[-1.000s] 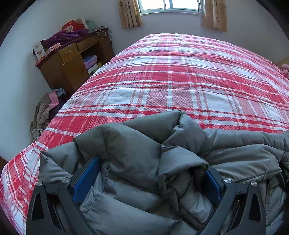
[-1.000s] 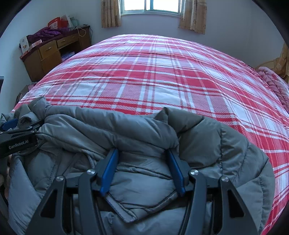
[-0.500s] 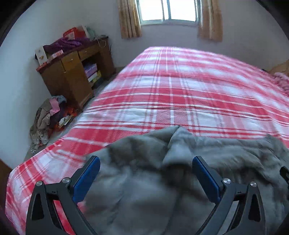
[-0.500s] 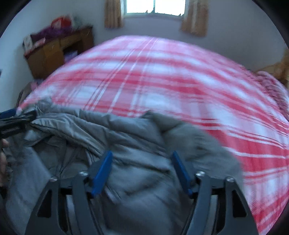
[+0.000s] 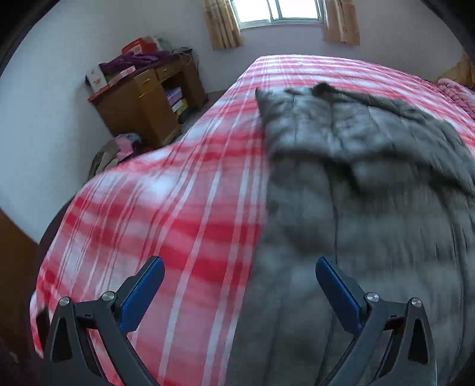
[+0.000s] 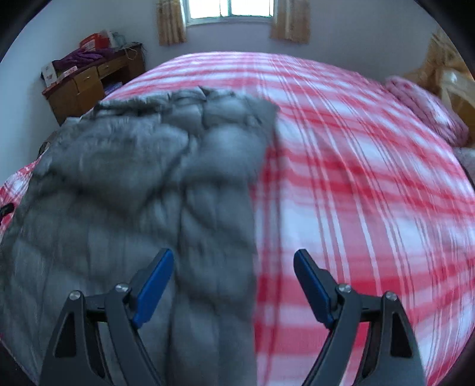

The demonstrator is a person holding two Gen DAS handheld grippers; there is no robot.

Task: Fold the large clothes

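A large grey quilted down jacket [image 5: 365,190] lies spread lengthwise on the red-and-white plaid bed [image 5: 184,207]. It also shows in the right wrist view [image 6: 142,184] on the bed [image 6: 356,184]. My left gripper [image 5: 239,285] is open and empty above the jacket's left edge. My right gripper [image 6: 234,279] is open and empty above the jacket's right edge. Both views are motion-blurred.
A wooden desk [image 5: 142,101] piled with clothes and boxes stands by the left wall, with a heap of clothes [image 5: 115,151] on the floor beside it. A pink blanket [image 6: 427,110] lies at the bed's far right. A curtained window [image 6: 230,12] is behind.
Both grippers let go of the bunched jacket and pulled back and up. The jacket went from a crumpled pile near me to lying stretched out toward the far end of the bed.
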